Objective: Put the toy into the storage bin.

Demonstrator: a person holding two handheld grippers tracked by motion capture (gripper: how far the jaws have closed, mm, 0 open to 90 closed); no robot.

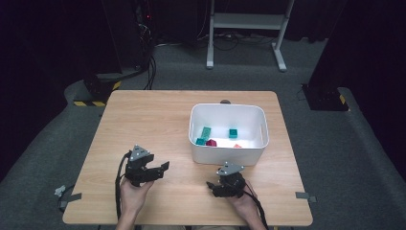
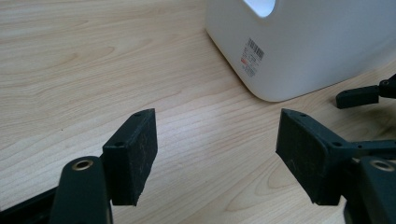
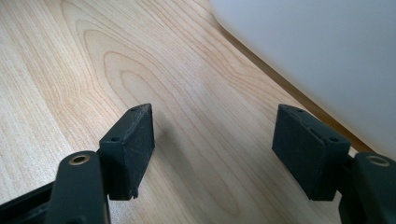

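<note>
A white bin (image 1: 228, 155) stands on the right half of the wooden table (image 1: 143, 115); inside lie teal blocks (image 1: 205, 132), a dark red block (image 1: 211, 143) and a small orange piece (image 1: 237, 145). My left gripper (image 1: 160, 171) rests low on the table to the bin's left, open with nothing between its pads (image 2: 133, 151). The bin's wall (image 2: 303, 46) with a barcode label rises ahead of it. My right gripper (image 1: 214, 184) sits just in front of the bin, open and empty, its pads (image 3: 130, 149) over bare wood beside the bin's side (image 3: 327, 51).
Grey carpet surrounds the table. A white metal stand (image 1: 246, 28) and dark equipment with cables (image 1: 143, 48) are behind the far edge. Tape marks stick out at the table's front corners (image 1: 67, 195). The right gripper's fingertip (image 2: 357, 96) shows in the left gripper view.
</note>
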